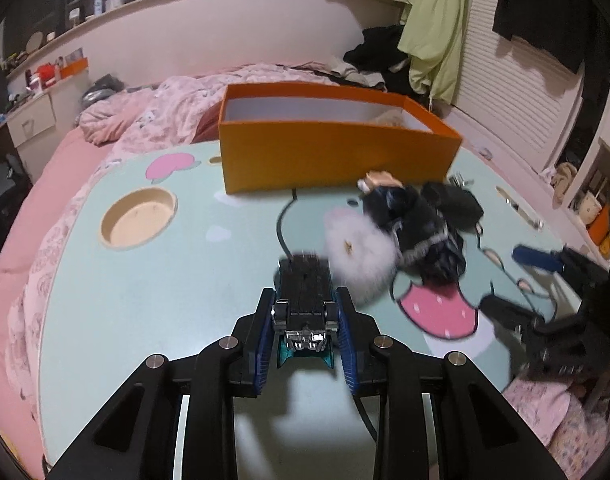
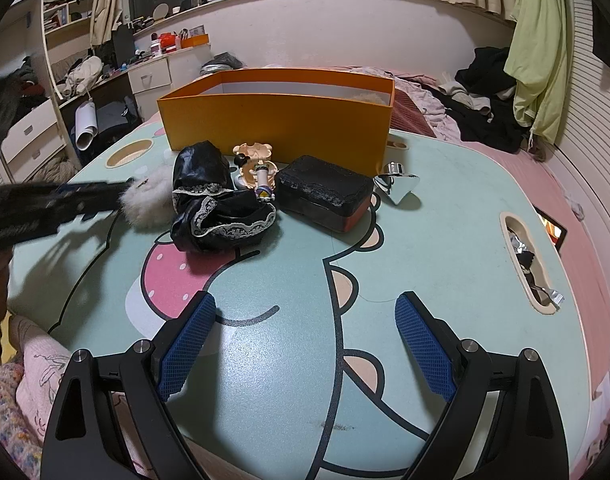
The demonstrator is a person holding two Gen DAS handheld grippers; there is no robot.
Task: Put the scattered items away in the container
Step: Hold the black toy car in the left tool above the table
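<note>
My left gripper [image 1: 305, 312] is shut on a black toy car [image 1: 305, 296], held just above the mint cartoon table [image 1: 145, 300] beside a white fluffy pompom [image 1: 361, 250]. The orange box [image 1: 329, 156] stands at the table's far side; something pale lies in its right end. My right gripper [image 2: 305, 320] is open and empty over the table's near part. Ahead of it lie a black lace-trimmed cloth [image 2: 217, 208], a small doll figure [image 2: 257, 172], a black case [image 2: 325, 194] and a shiny silver top [image 2: 399, 186], all in front of the orange box [image 2: 277, 124].
The table [image 2: 445, 240] lies on a pink bed and has a round cup recess [image 1: 139, 218] at left and a slot [image 2: 527, 264] with foil scraps at right. Clothes are piled on the bed behind the box. My left gripper shows blurred at left in the right wrist view [image 2: 57, 200].
</note>
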